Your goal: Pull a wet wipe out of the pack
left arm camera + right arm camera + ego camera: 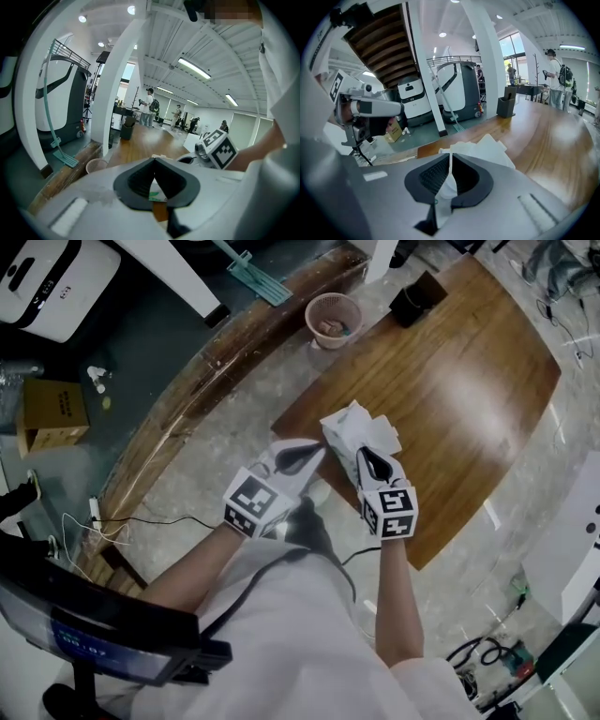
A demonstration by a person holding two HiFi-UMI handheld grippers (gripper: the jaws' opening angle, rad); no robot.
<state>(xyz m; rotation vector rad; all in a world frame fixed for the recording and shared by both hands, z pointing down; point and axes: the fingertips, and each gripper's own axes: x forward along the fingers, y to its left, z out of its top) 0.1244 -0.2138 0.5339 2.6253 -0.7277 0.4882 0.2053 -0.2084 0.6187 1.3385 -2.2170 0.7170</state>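
Both grippers are held up close together over the near edge of the wooden table (469,399). My left gripper (317,450) is shut on a thin white-and-green edge of the wipe pack (156,194); most of the pack is hidden inside the jaws. A crumpled white wet wipe (356,430) fans out above the two grippers. My right gripper (363,456) is shut on that wet wipe (483,147), which runs down between its pads (436,176). In the left gripper view, the right gripper's marker cube (220,149) shows just to the right.
A pink wastebasket (333,319) and a black bin (418,298) stand at the table's far end. A teal mop (253,274), a white machine (47,282) and a cardboard box (52,414) lie to the left. Cables (94,526) trail on the floor. Several people (149,108) stand far off.
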